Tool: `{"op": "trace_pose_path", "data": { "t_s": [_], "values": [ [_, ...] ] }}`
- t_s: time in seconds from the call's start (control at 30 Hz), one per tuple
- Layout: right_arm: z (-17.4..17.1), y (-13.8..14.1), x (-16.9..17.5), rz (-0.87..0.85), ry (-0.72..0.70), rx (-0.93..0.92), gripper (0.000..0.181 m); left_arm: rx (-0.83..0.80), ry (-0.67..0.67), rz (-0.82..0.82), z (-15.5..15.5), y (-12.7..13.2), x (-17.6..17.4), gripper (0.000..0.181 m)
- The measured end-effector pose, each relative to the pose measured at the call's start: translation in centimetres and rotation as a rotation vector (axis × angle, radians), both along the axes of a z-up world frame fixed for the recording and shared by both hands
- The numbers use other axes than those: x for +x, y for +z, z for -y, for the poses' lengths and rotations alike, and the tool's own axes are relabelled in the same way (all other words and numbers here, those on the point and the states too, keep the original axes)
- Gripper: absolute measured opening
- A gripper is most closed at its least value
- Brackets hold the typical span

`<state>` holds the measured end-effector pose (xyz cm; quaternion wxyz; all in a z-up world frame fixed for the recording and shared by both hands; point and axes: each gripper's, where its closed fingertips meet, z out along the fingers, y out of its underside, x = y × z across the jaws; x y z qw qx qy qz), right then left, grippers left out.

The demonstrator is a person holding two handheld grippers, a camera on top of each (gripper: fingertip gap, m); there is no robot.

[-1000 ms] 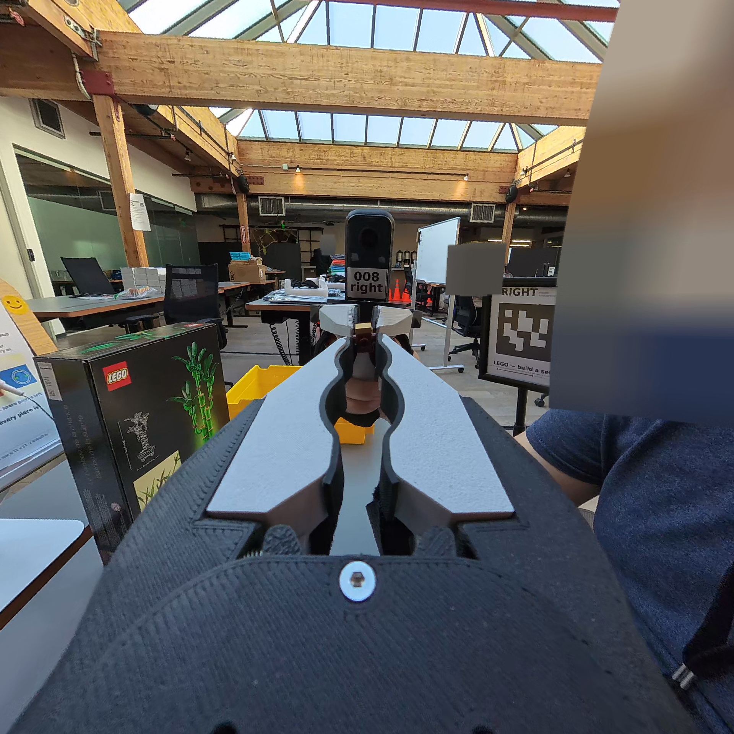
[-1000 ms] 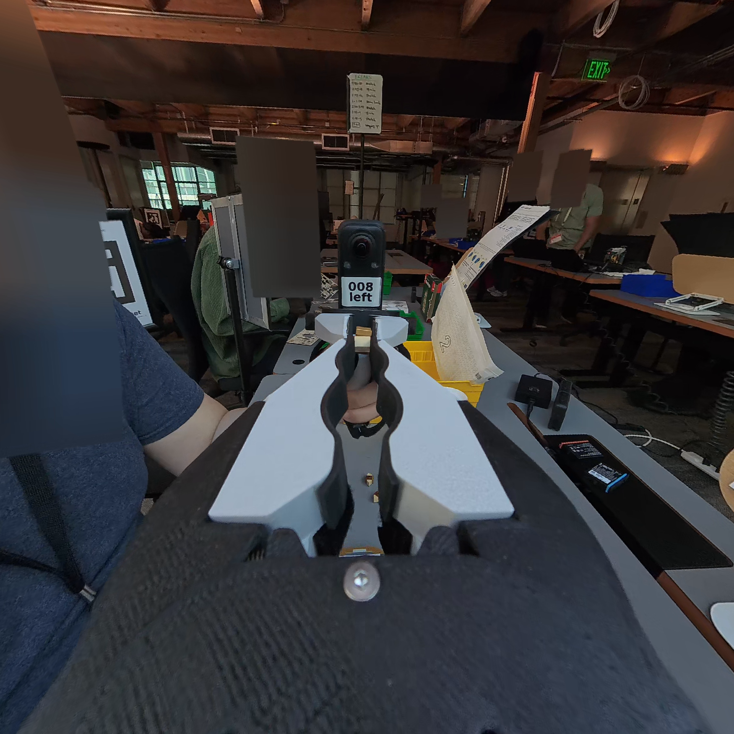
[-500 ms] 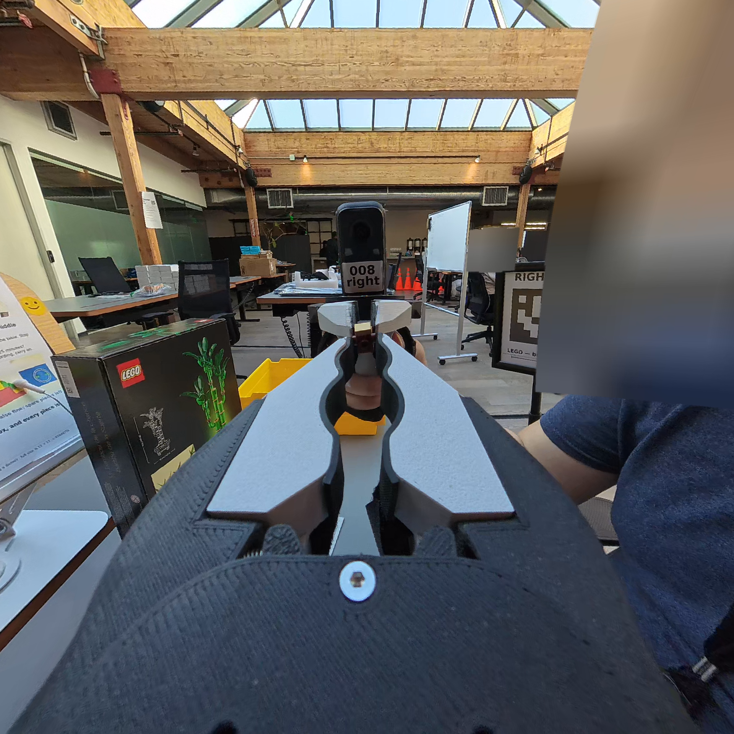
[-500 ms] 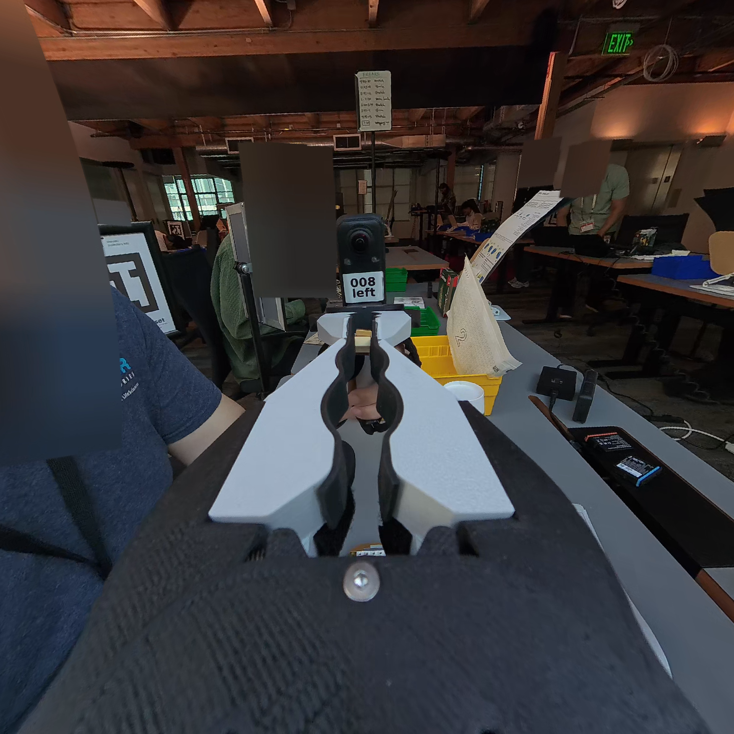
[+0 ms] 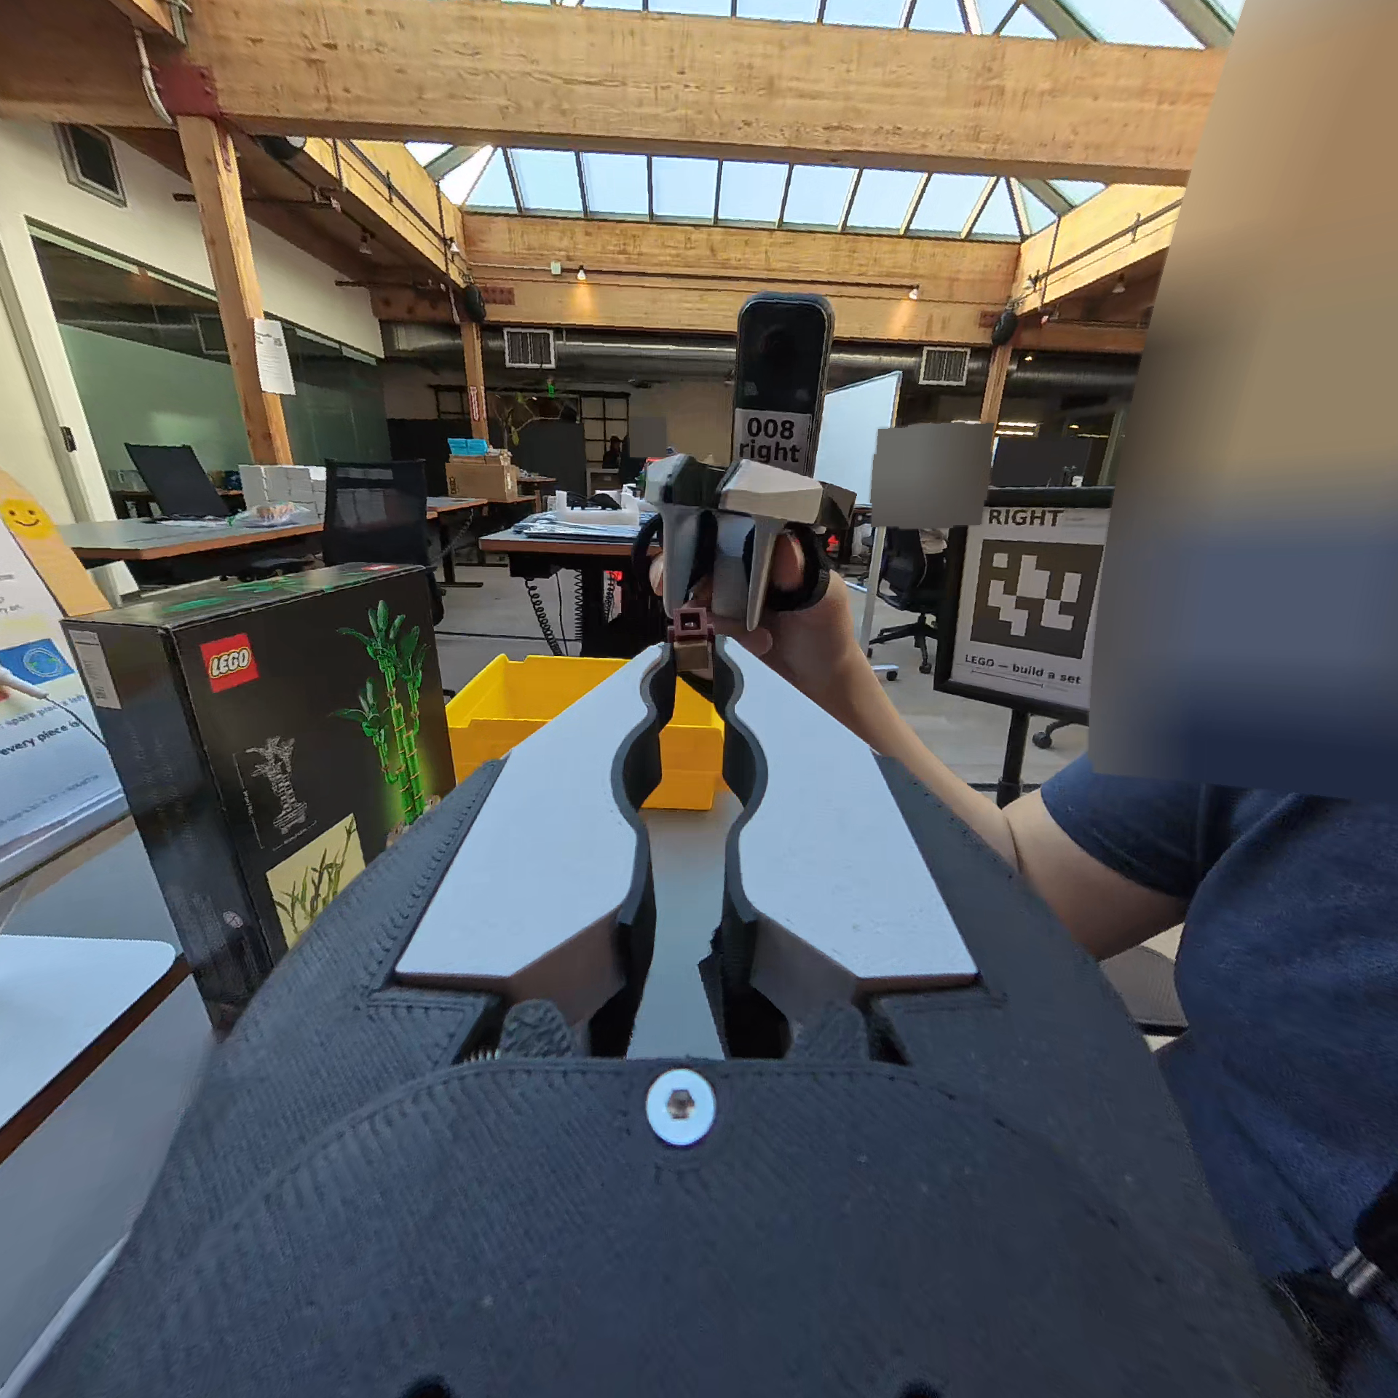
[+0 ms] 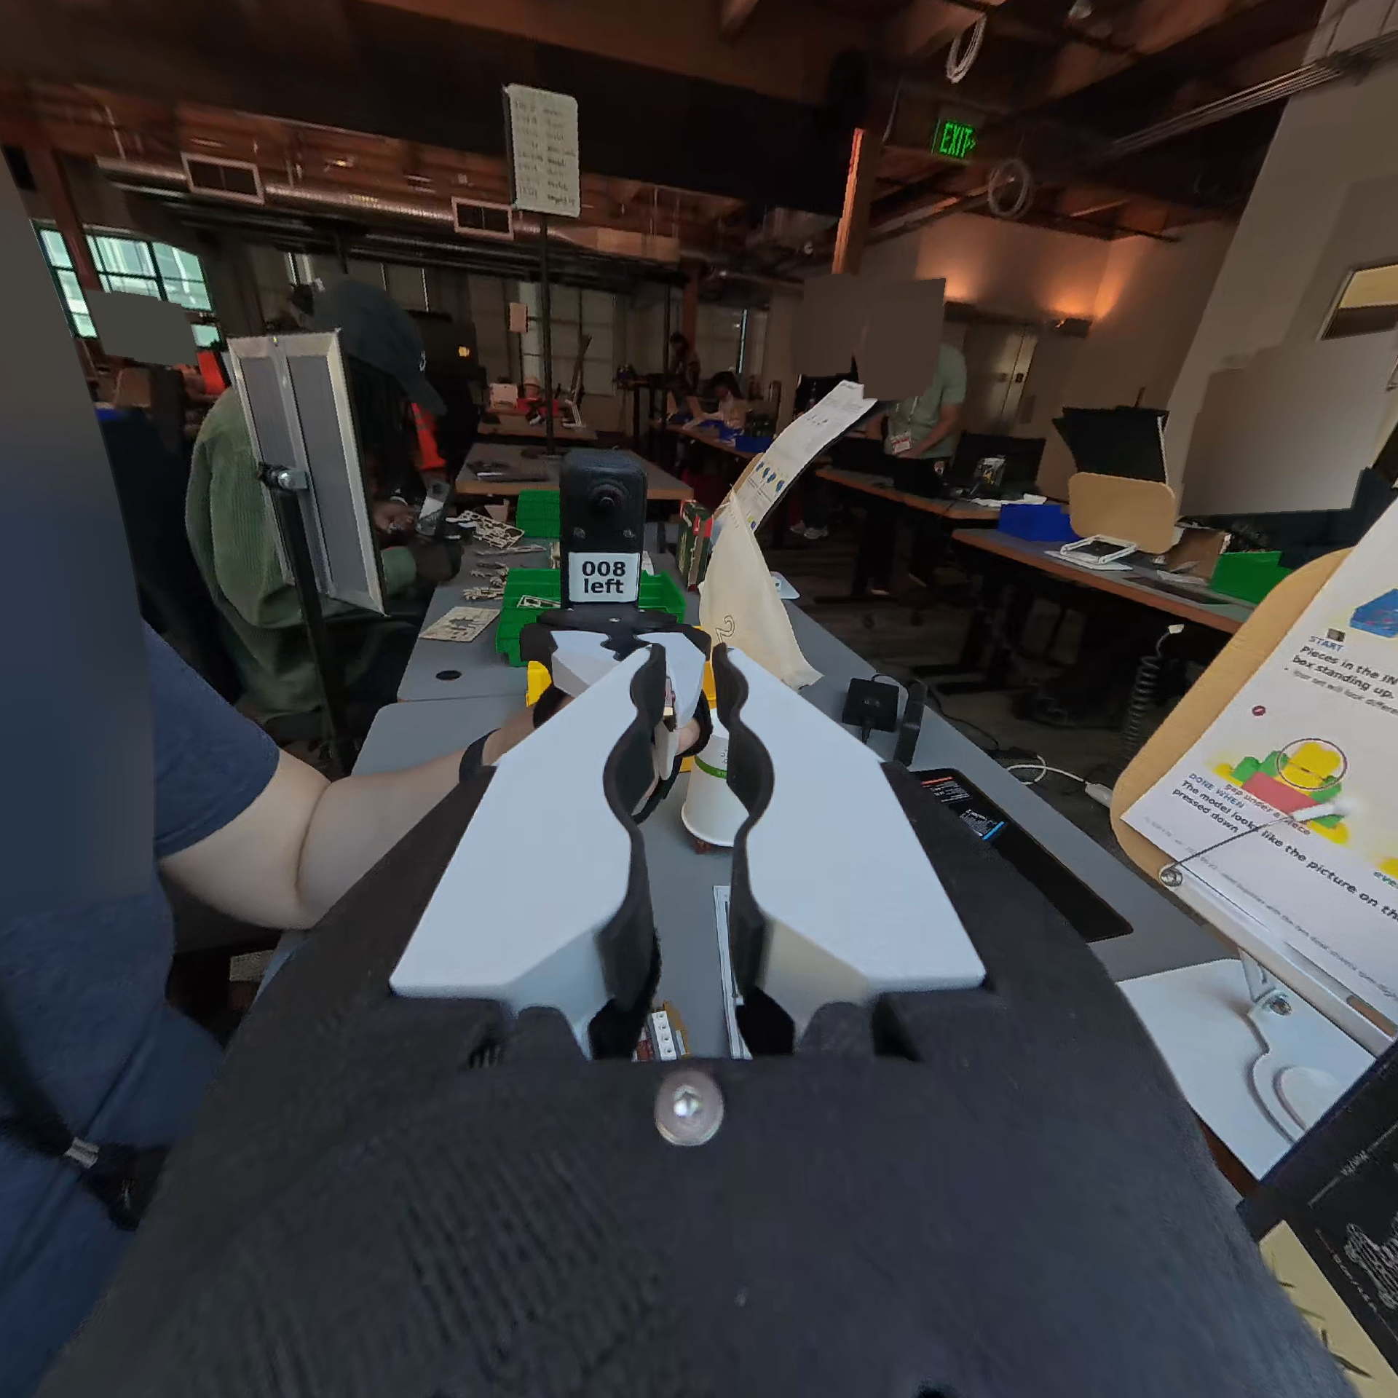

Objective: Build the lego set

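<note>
left gripper (image 5: 691, 660) pinches brick stack (image 5: 690, 640) | right gripper (image 6: 688, 666) parted

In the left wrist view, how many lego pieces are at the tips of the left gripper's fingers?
2. A tan piece is pinched between the left gripper fingers; a dark red piece sits on top of it. Others may be hidden between the fingers.
</note>
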<state>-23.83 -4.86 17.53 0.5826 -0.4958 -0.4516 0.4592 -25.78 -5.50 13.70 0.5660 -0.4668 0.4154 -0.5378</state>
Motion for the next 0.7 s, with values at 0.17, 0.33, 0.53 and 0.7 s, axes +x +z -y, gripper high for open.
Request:
{"op": "trace_pose_path", "data": {
  "t_s": [0.17, 0.33, 0.53, 0.7],
  "values": [
    [0.1, -2.1, -0.7, 0.136, -0.012, 0.174, 0.029, -0.036, -0.066, -0.052, 0.7, -0.7, 0.5, 0.007],
    [0.6, -6.1, -2.1, 0.385, -0.082, 0.586, 0.033, -0.393, -0.340, -0.138, 2.1, -2.1, 0.4, 0.007],
    [2.2, -6.9, -3.0, 0.398, 0.002, 0.622, 0.021, -0.602, -0.387, -0.207, 1.3, -4.4, 0.5, 0.007],
    [2.0, -7.5, -3.0, 0.424, 0.017, 0.601, 0.023, -0.618, -0.419, -0.226, 1.7, -4.7, 0.5, 0.007]
  ]
}}
